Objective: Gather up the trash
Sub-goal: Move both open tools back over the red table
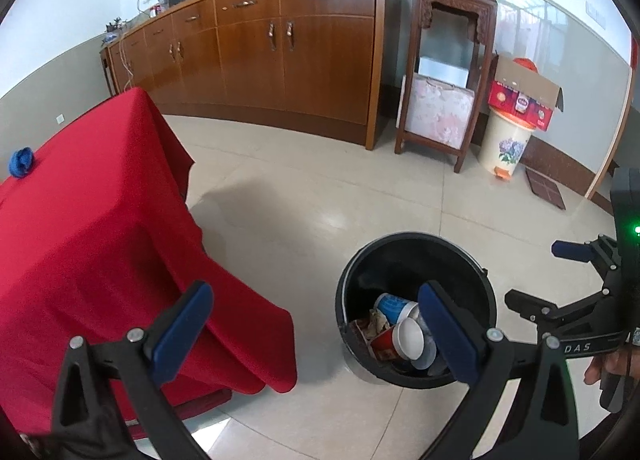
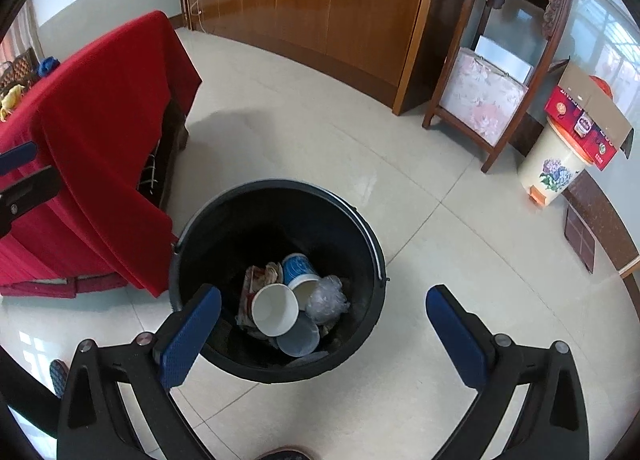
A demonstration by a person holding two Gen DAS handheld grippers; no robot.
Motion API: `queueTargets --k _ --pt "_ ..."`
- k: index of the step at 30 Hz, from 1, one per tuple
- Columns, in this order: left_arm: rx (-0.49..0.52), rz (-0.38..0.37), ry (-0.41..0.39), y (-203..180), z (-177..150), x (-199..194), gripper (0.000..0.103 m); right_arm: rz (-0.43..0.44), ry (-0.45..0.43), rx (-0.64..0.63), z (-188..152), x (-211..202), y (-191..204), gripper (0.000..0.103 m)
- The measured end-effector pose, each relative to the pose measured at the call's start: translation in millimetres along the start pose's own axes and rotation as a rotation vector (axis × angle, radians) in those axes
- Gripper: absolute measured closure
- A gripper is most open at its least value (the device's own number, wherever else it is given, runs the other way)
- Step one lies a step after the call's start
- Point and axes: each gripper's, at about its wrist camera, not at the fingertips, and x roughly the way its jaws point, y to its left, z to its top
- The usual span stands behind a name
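Observation:
A black round trash bin (image 2: 360, 232) stands on the tiled floor beside a table with a red cloth (image 2: 100, 119). Inside lie a white paper cup (image 2: 275, 308), a blue-and-white cup (image 2: 298, 268), crumpled clear plastic (image 2: 328, 296), a clear lid (image 2: 298, 338) and a crumpled wrapper (image 2: 260, 276). My right gripper (image 2: 324, 336) is open and empty, above the bin's near rim. My left gripper (image 1: 316, 336) is open and empty, between the red cloth (image 1: 92, 219) and the bin (image 1: 400, 252). The right gripper shows at the left wrist view's right edge (image 1: 536, 276).
A blue object (image 1: 21, 161) lies on the red cloth at the far left. A long wooden cabinet (image 1: 280, 43) lines the back wall. A carved wooden stand (image 1: 444, 71) and a cream pedal bin (image 1: 506, 143) with a red carton (image 1: 524, 93) on top stand at the right.

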Motion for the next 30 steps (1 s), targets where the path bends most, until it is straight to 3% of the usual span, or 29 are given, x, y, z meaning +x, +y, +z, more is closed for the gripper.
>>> queueTargets --k 6,12,22,30 --pt "-0.018 0.021 -0.037 20 6 -25 0.000 0.037 -0.075 0.012 11 -28 20 0.000" --pt "-0.069 0.069 -0.096 55 13 -58 0.000 0.099 -0.176 -0.044 35 -67 65 0.000" --pt "-0.162 0.200 -0.176 133 8 -113 0.000 0.293 -0.218 -0.087 85 -97 139 0.000" --pt "-0.248 0.272 -0.212 189 -3 -138 0.000 0.292 -0.219 -0.197 116 -107 217 0.000"
